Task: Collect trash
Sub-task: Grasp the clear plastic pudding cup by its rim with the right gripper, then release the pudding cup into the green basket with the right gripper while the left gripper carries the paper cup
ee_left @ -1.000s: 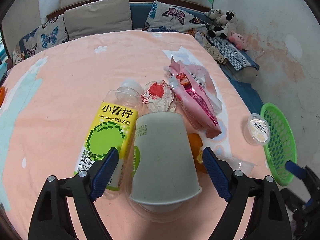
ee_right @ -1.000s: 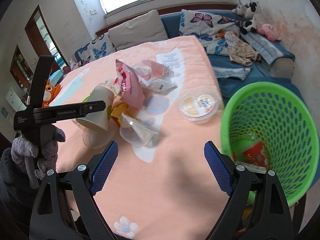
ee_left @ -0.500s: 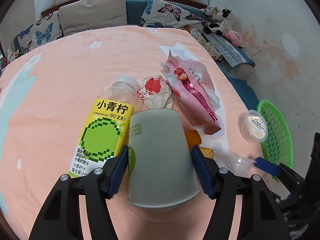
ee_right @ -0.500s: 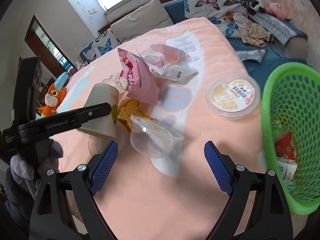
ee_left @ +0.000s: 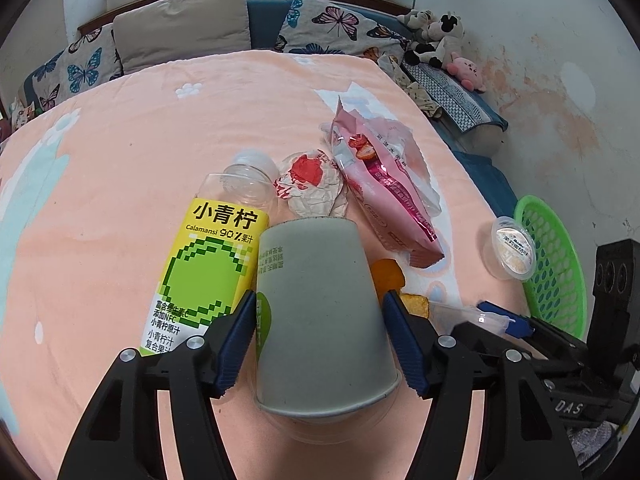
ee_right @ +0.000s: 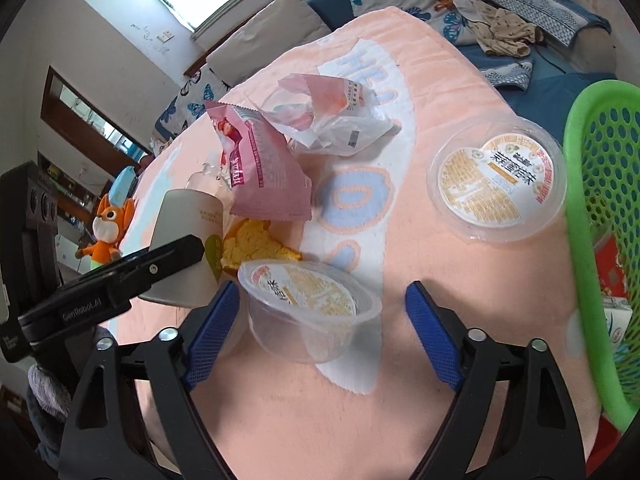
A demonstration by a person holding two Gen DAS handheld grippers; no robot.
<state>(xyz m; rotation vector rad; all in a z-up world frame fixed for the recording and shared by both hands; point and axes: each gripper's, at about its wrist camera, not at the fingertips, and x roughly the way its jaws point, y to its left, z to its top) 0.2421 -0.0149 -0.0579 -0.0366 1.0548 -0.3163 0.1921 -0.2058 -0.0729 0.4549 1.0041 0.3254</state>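
Note:
My left gripper [ee_left: 320, 344] is shut on a grey paper cup [ee_left: 316, 312] that lies on its side on the peach blanket [ee_left: 120, 160]; the cup also shows in the right wrist view [ee_right: 188, 236]. My right gripper [ee_right: 320, 336] is open around a clear plastic cup [ee_right: 308, 312] with a printed lid, jaws apart from it. Around these lie a yellow-green juice bottle [ee_left: 204, 264], a crumpled wrapper [ee_left: 312, 184], a pink snack bag [ee_left: 384, 196], orange peel [ee_right: 256, 248], a clear bag [ee_right: 332, 116] and a lidded cup [ee_right: 496, 184].
A green mesh basket [ee_right: 580, 208] with some trash inside stands at the bed's right edge. Pillows [ee_left: 184, 24] and plush toys [ee_left: 440, 40] are at the far end. An orange fox toy [ee_right: 108, 232] sits left.
My left jaws have closed in onto the grey paper cup. My right gripper has moved left and forward from the basket and now straddles the clear plastic cup.

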